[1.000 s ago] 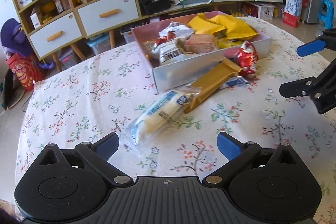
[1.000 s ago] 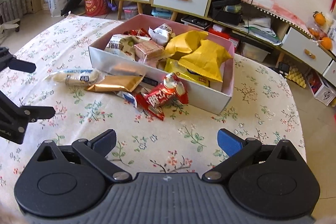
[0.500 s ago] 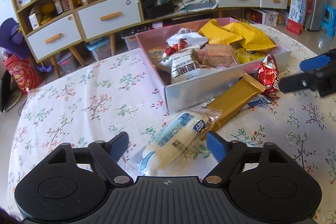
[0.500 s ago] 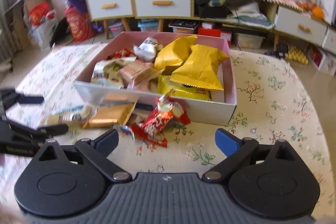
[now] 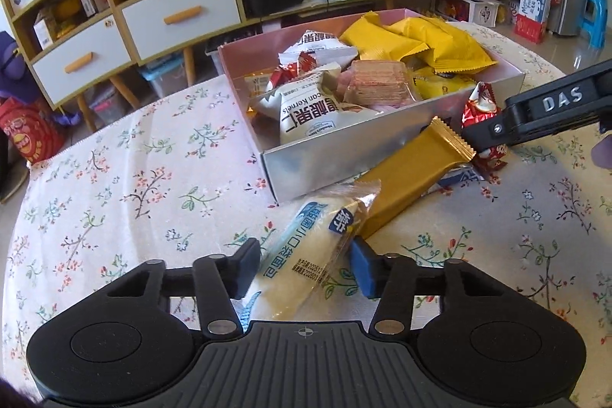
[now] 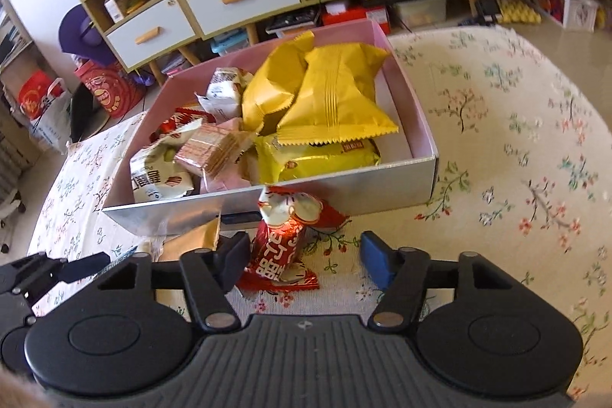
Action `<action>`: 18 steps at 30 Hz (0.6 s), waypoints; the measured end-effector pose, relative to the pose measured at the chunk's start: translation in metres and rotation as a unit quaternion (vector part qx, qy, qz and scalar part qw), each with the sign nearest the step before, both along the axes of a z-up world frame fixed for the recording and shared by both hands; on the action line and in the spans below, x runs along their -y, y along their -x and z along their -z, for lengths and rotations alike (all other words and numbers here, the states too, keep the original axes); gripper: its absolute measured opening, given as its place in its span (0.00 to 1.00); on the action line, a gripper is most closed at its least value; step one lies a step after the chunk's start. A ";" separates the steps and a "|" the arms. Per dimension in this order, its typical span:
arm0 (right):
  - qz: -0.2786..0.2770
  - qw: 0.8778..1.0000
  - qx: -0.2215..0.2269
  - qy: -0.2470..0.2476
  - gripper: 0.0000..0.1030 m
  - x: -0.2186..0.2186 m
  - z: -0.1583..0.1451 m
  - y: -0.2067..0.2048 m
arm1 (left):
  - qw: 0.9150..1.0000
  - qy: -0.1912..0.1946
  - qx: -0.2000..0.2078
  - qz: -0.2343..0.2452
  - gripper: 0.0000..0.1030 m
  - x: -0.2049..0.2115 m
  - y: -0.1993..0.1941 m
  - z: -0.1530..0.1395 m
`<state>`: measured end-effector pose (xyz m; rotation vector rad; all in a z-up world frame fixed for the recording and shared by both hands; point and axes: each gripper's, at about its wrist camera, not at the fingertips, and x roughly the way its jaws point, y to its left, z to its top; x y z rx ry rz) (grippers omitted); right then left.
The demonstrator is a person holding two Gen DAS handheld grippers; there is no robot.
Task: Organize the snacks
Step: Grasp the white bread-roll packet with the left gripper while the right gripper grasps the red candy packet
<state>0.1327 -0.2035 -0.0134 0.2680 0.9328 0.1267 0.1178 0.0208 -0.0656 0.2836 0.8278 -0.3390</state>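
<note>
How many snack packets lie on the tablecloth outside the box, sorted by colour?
Clear with white-and-blue print, bread packet: 1
Gold, gold bar: 1
Red, red packet: 1
Blue-and-white wrapper, mostly hidden under the gold bar: 1
Total: 4

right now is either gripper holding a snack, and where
Left gripper has been closing around the bread pack's lower half. Right gripper has been closing beside the red packet; one side remains clear, so no hold.
</note>
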 end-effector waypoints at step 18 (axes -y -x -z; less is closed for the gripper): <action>-0.068 0.995 -0.008 0.070 0.22 -0.016 -0.009 0.010 | 0.999 -0.008 -0.033 -0.012 0.22 0.002 0.009 -0.008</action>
